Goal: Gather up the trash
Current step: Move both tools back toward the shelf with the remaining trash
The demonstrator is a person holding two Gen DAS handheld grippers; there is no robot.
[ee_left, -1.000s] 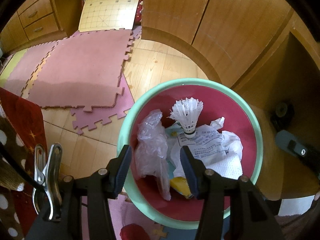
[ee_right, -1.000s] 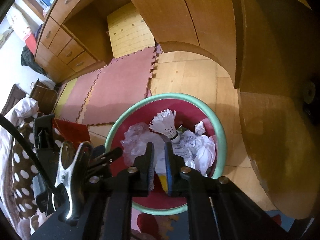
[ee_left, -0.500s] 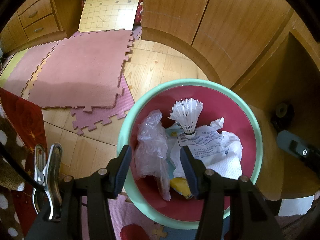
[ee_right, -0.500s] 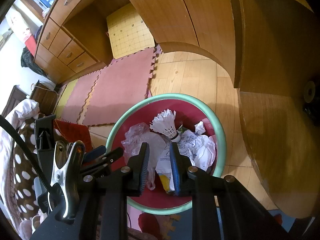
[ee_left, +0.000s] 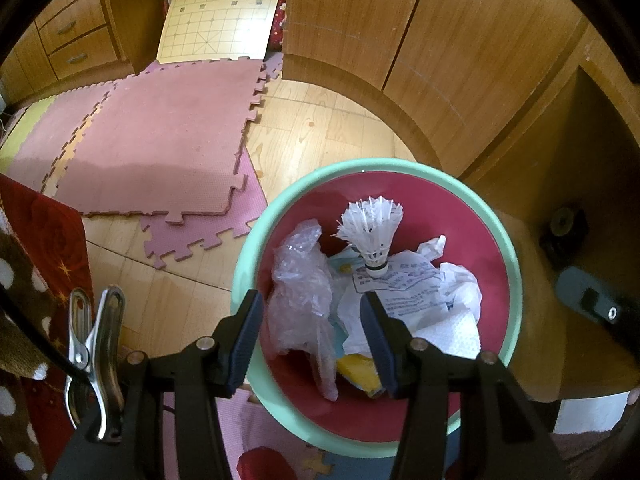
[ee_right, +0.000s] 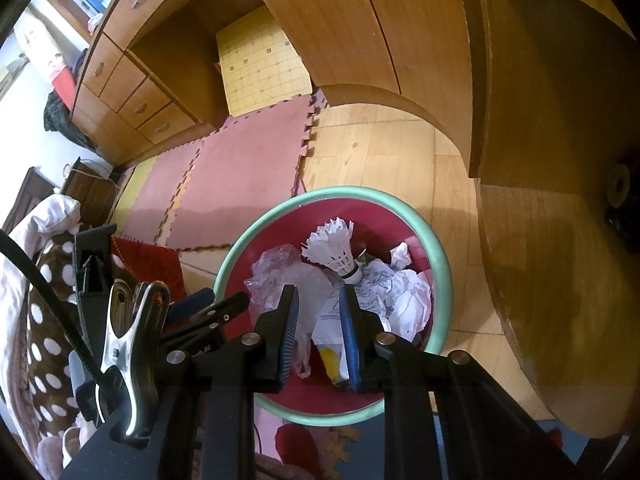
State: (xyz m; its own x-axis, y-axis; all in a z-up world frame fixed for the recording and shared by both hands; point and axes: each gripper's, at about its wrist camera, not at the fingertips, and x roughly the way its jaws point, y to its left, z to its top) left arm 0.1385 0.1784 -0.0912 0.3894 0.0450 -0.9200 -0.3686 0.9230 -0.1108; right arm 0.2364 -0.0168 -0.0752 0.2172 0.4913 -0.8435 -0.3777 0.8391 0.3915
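Right gripper jaws parted wider than before, empty above bin; shuttlecock dropped inside. Left gripper apart, empty.

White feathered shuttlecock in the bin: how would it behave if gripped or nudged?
The white feathered shuttlecock probably weighs almost nothing. Its splayed, frayed feather skirt would likely crush under a squeeze. It stands cork-down on crumpled printed paper, so a nudge would probably tip it.

Wooden floor with foam mats, bin
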